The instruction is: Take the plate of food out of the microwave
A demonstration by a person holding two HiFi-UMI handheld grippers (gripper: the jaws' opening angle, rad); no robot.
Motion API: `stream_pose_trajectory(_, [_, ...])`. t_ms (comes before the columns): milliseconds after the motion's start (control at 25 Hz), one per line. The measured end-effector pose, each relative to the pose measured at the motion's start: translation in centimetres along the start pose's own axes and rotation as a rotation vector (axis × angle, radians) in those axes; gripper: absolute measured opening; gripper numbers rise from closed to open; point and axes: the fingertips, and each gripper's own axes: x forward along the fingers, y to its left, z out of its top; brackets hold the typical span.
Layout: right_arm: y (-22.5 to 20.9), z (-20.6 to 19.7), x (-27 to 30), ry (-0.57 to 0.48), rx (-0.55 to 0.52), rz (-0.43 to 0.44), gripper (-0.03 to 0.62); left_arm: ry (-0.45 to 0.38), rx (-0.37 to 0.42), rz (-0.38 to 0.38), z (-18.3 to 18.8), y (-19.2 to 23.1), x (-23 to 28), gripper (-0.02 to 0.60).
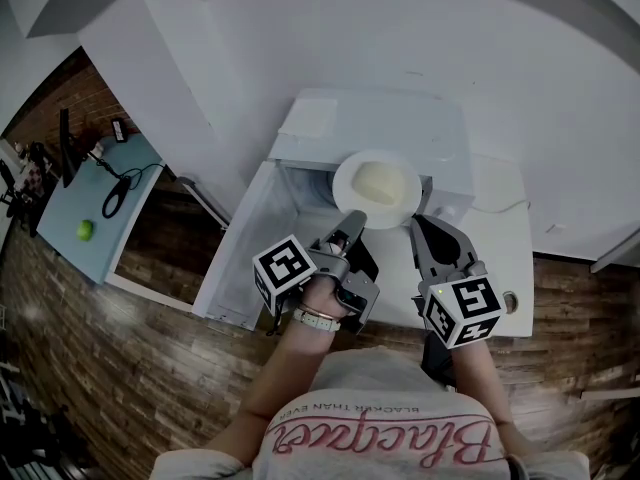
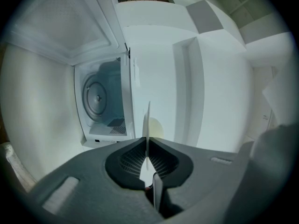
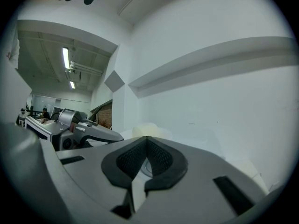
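Observation:
A white plate (image 1: pixel 375 188) carrying a pale mound of food (image 1: pixel 375 180) hangs level just in front of the white microwave (image 1: pixel 310 128). The microwave's door (image 1: pixel 235 258) swings open to the left. My left gripper (image 1: pixel 352 218) is shut on the plate's near rim. In the left gripper view the plate (image 2: pixel 148 118) runs edge-on between the closed pads of that gripper (image 2: pixel 147 141), and the bare turntable (image 2: pixel 97 97) shows inside the cavity. My right gripper (image 1: pixel 418 223) sits at the plate's right edge. Seen from the right gripper view, its tips (image 3: pixel 146 139) meet, with the food (image 3: pixel 145 129) just beyond.
The microwave stands on a white counter (image 1: pixel 500 228) against a white wall. A teal table (image 1: pixel 70 218) with a green ball (image 1: pixel 85 230) and a dark cable stands far left on the wooden floor (image 1: pixel 120 368). The left gripper (image 3: pixel 88 129) appears at the left of the right gripper view.

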Motion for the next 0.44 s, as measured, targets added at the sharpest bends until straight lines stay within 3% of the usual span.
stream_pose_trajectory(440, [0.25,-0.53,-0.27,0.010,0.003,-0.004,0.011,0.011,0.004,0.007,-0.34,0.39,-0.19,0.018])
